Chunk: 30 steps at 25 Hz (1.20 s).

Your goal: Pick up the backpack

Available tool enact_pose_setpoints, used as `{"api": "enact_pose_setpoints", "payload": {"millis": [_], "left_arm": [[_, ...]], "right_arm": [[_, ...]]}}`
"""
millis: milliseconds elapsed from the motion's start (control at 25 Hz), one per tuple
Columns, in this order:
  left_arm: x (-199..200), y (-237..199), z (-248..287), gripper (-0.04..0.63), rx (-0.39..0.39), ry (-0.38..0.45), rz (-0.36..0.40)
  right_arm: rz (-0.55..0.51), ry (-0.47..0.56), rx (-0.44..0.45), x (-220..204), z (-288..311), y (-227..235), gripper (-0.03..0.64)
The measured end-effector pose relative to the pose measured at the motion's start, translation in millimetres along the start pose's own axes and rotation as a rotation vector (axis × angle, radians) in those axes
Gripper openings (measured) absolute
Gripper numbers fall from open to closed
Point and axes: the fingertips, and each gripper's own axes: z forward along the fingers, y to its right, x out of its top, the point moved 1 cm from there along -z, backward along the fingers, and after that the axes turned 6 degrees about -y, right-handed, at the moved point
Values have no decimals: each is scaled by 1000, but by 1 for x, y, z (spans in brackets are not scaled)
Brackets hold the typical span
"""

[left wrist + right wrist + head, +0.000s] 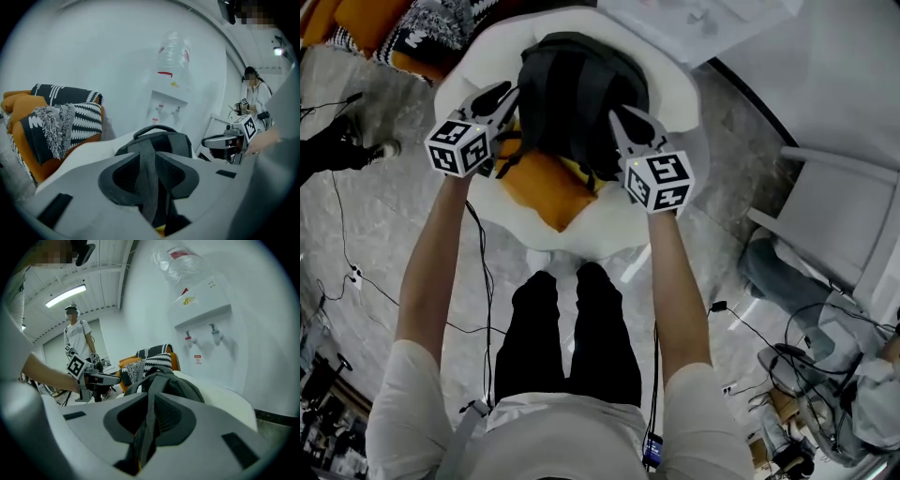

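We're looking down on the backpack (pixel 581 94), dark grey and black, which sits on a white round chair (pixel 675 84) over an orange cushion (pixel 539 183). A gripper flanks it on each side. The left gripper (pixel 502 101) is at the bag's left flank. Its own view shows the jaws standing partly apart, with a grey strap (pixel 147 197) running up between them, and the pads don't look to be pinching it. Over on the other side, the right gripper (pixel 626 122) is all but closed. Its pads are squeezed onto the other strap (pixel 145 441), which we see almost edge-on, leading up to the top of the bag. Behind the chair a water cooler (pixel 168 93) stands against the white wall, and black-and-white patterned pillows (pixel 79 117) are heaped on an orange seat to the left. In the background of the right gripper view we can see a person (pixel 77 338) standing.
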Motion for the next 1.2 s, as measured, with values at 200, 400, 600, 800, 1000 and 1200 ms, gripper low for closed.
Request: {"api": "enact_pose_setpoints", "payload": {"millis": [200,400,600,800,1000,1200], "left_arm": [[-26,-15,25,145,-30,-35,-13],[-41,-26,43,181,-61,-38,-42],[-46,-28,57,187,-110,-21,-68],[-49,-23,65,187,-150,-27,-73],[-42,-19,69,184,-181,-16,-59],[-35,-16,59,103,-177,-19,-66]], "right_arm": [[-5,12,-2,-12,19,8,78],[-5,13,4,-24,37,14,163],[0,22,42,-31,59,14,179],[20,0,74,-34,83,12,179],[51,9,85,-27,96,11,176],[69,14,104,-24,86,1,52]]}}
